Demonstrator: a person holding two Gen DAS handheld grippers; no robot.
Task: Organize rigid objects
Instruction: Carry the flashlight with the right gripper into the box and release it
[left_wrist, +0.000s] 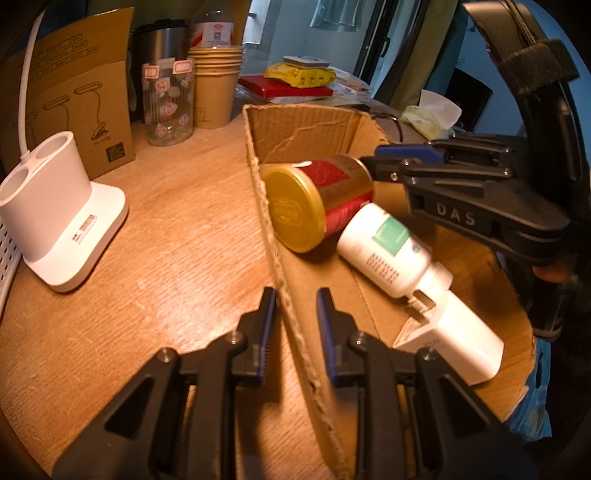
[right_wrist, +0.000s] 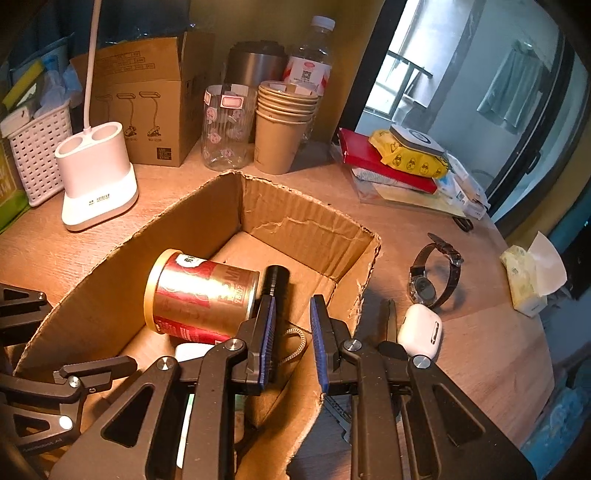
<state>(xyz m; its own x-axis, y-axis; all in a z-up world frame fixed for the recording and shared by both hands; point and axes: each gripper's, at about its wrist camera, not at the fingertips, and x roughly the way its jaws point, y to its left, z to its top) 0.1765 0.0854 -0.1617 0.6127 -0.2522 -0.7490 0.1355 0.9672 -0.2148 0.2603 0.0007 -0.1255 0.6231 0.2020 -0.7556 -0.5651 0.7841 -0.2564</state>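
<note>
Right wrist view: your right gripper (right_wrist: 291, 332) hangs over the cardboard box (right_wrist: 306, 214), jaws shut, empty. Left gripper (left_wrist: 295, 325) straddles its wall, shut. Next, probably fetch the earbud case (right_wrist: 421, 328) beside it.

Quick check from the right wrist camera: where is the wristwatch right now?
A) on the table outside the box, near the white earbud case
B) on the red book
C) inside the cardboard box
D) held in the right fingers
A: the wristwatch lies on the table beside the white earbud case, outside the cardboard box.
</note>
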